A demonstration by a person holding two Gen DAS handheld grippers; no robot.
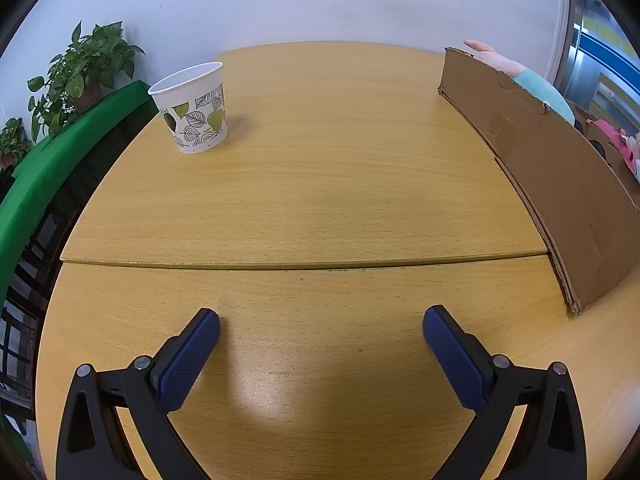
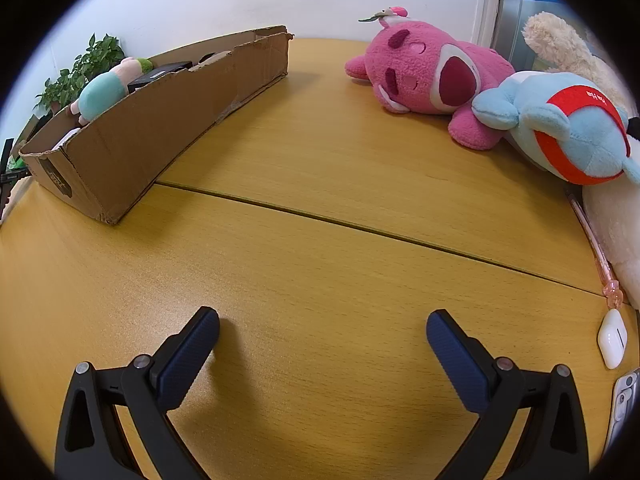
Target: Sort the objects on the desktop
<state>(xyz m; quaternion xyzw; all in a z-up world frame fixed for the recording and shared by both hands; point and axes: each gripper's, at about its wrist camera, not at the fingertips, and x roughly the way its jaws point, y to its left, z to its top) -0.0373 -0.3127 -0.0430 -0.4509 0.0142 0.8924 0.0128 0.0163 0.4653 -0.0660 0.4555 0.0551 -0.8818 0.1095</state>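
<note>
My left gripper (image 1: 321,322) stands open over bare wooden table (image 1: 320,184), nothing between its blue pads. A leaf-patterned paper cup (image 1: 193,109) stands upright at the far left. A long cardboard box (image 1: 556,176) runs along the right. My right gripper (image 2: 323,324) is open too, over bare wood. The same cardboard box (image 2: 160,120) lies to its left, with a teal-and-pink plush (image 2: 105,92) and dark items inside. A pink plush bear (image 2: 424,76) and a blue plush with a red band (image 2: 568,132) lie at the far right.
A pink pen (image 2: 596,256), a white earbud case (image 2: 612,342) and part of a phone (image 2: 624,400) lie at the right edge, beside cream plush toys (image 2: 560,44). Potted plants (image 1: 88,68) and a green ledge (image 1: 60,160) border the table's left side. A seam (image 1: 304,266) crosses the tabletop.
</note>
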